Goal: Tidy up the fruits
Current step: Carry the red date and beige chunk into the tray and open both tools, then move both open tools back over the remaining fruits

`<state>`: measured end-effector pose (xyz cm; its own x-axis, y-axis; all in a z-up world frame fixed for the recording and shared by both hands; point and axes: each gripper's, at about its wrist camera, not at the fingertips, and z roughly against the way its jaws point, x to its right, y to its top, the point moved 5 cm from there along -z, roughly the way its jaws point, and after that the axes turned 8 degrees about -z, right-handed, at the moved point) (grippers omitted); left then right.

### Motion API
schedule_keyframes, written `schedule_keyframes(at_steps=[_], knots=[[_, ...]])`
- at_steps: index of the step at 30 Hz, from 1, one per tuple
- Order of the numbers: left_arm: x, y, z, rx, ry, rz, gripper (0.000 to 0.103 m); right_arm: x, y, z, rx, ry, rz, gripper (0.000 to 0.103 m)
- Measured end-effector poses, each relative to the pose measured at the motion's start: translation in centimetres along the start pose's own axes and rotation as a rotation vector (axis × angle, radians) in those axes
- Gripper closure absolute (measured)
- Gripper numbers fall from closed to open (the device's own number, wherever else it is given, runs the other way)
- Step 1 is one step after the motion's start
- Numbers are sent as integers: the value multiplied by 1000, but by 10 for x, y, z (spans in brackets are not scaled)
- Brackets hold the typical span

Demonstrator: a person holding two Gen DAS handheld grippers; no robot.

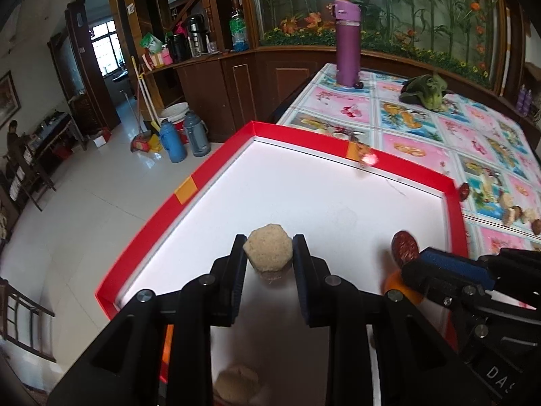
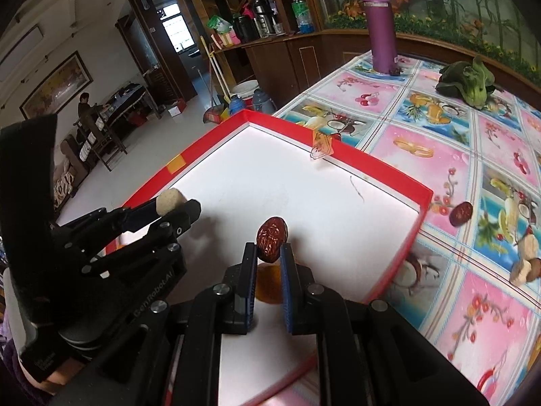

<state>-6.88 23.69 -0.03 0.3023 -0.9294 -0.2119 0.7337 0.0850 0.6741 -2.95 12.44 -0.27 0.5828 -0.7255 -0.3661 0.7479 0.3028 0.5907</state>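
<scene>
Two grippers over a red-rimmed white tray [image 2: 399, 182]. Left gripper [image 1: 268, 253] is clamped on one tan hexagonal cake [image 1: 267, 252], held at its fingertips above the tray's near edge. Right gripper [image 2: 268, 252] is clamped on one red jujube [image 2: 271, 238], long axis upright, protruding beyond its fingertips.

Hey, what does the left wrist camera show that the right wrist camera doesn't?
Only the left wrist view shows a second tan lump in the tray beneath the gripper. Only the right wrist view shows a framed wall painting. Both show the red-rimmed white tray, the purple bottle, the left gripper holding a tan faceted lump, and the right gripper pinching a wrinkled red date.
</scene>
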Motion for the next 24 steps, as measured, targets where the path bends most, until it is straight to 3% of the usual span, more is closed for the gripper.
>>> schedule_keyframes(at_steps=[10,12,14,19,24], knots=[[0,4,-23,-111,46,-2,73,5,5,-6,-49,-3,-10,91],[1,3,-25,-134,43,2,67,6,4,0,-58,8,-7,83],[0,1,-25,-147,39,17,45,12,3,7,-54,18,-23,70],[0,2,-7,-97,52,16,40,45,6,44,39,47,-83,69],[8,8,13,-52,12,16,39,109,-4,97,160,-60,-148,65]])
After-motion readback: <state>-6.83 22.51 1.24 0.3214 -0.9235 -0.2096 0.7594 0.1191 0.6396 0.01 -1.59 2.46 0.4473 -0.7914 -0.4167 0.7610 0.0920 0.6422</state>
